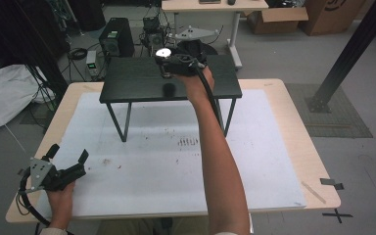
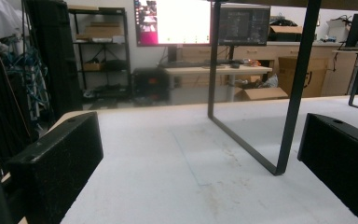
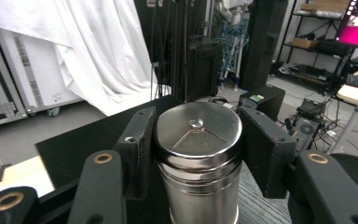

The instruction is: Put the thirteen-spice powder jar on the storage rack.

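Your shiny metal canister stands upright between the two pads of your right claw, pressed on both sides, its flat lid with a small hole facing up.

No text, label, brand or number can be read anywhere here.

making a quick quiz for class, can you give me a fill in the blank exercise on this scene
1. The right gripper is shut on a shiny metal ____.
2. The right gripper holds that thing above a small ____ table that stands on the white mat.
3. The left gripper rests low on the mat with its jaws ____.
4. The lid of the held thing bears a ____-shaped flap.

Missing words: canister; black; open; triangle
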Action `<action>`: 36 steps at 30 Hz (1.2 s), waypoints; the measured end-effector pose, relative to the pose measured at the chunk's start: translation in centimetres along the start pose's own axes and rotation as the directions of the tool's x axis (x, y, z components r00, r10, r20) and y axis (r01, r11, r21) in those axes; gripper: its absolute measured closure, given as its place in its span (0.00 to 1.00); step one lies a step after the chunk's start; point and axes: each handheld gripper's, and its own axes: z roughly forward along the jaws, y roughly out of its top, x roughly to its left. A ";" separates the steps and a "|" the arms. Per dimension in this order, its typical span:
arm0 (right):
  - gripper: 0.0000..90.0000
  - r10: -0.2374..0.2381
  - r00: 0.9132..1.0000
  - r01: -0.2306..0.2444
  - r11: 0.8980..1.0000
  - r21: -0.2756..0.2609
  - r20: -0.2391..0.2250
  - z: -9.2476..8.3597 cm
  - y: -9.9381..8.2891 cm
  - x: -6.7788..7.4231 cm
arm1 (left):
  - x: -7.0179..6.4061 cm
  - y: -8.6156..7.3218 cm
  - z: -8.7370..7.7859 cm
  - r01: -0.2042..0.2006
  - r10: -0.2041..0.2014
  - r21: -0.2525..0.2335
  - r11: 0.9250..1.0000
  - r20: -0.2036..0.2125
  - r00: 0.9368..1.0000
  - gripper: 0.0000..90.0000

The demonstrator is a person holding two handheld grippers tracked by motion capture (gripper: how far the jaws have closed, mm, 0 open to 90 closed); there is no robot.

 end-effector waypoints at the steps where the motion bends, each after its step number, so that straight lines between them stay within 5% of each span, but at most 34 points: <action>1: 0.54 0.004 1.000 -0.004 1.000 0.002 0.003 0.2 0.0 0.0 | 0.0 0.0 0.0 -0.001 0.001 0.001 1.000 0.001 1.000 0.00; 20: 0.54 0.065 0.998 -0.066 0.996 0.062 0.024 2.5 -1.0 -0.4 | 0.0 0.0 0.0 0.001 -0.001 -0.003 1.000 0.002 1.000 0.00; 36: 0.54 0.096 0.995 -0.097 0.994 0.046 0.025 2.5 -1.4 -0.7 | 0.0 0.0 0.0 0.000 0.000 -0.003 1.000 0.003 1.000 0.00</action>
